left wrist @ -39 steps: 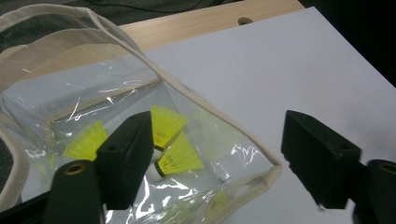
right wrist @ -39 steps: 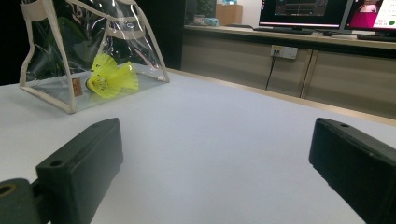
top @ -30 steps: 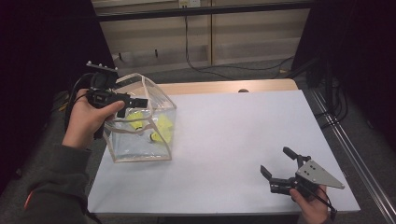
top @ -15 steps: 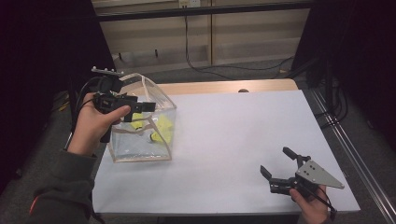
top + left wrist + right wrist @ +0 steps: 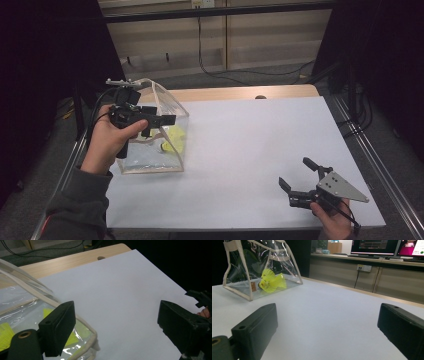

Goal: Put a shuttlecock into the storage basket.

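We see the white surface (image 5: 250, 150) carrying a clear bag (image 5: 170, 112) at its left edge, tilted, with a cream trim. Inside the bag lies a yellow shuttlecock (image 5: 270, 281), resting on the bag's floor. The left tongs (image 5: 165, 120) sit over the bag's top rim, jaws spread wide, one jaw beside the trim, gripping nothing. The right tongs (image 5: 295, 175) rest well apart from the bag, to its right, jaws wide open and empty

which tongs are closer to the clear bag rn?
Left. The left tongs are open right above the clear bag, over its top edge. The right tongs are open too, well off at the table's near right corner.
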